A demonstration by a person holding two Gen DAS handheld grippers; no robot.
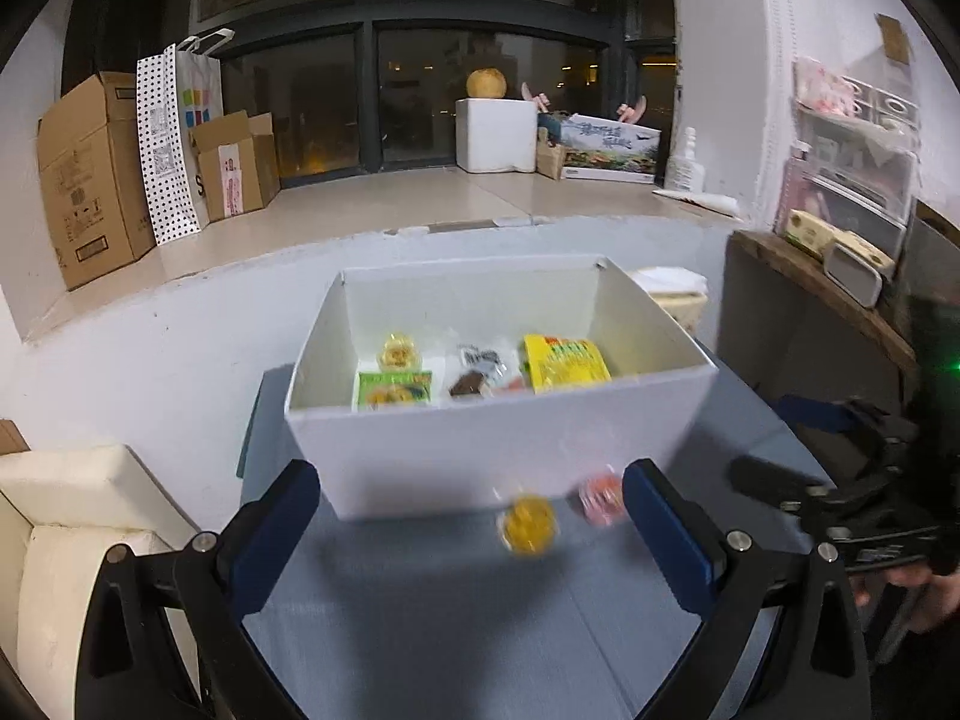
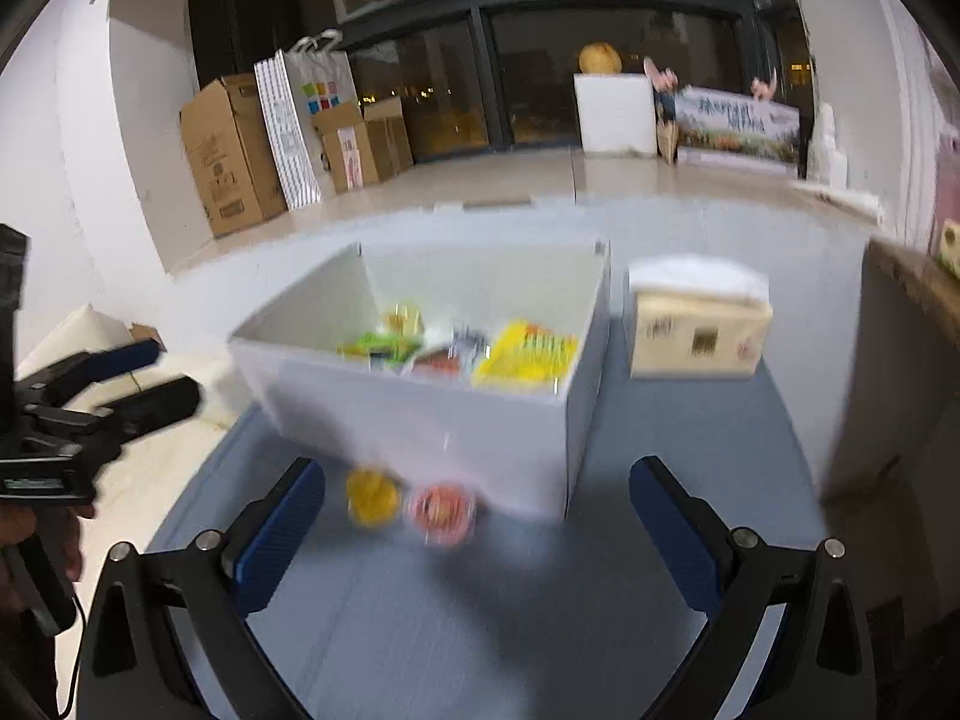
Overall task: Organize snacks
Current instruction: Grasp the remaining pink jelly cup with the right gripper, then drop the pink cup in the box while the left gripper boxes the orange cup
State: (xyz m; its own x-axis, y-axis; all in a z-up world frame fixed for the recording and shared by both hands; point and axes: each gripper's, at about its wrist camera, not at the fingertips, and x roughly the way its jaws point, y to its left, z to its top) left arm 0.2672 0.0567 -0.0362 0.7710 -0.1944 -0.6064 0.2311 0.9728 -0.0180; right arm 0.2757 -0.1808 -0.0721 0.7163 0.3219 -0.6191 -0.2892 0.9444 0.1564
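Indoor artificial light is moderate; the dark glass window (image 1: 480, 60) shows night outside. Fisheye distortion bends the edges and blackens the corners. The right wrist view is motion-blurred throughout; the open white rectangular box (image 2: 420, 420) smears. The left view is sharper.

white box (image 1: 480, 450): snacks inside | yellow jelly cup (image 1: 529, 525), pink jelly cup (image 1: 600, 498): before box

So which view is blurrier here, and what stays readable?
Right wrist view: motion blur smears the white box and its snacks. Left wrist view: sharper, box contents readable, only the yellow candy and pink candy smear. Both bend edges fisheye-style.
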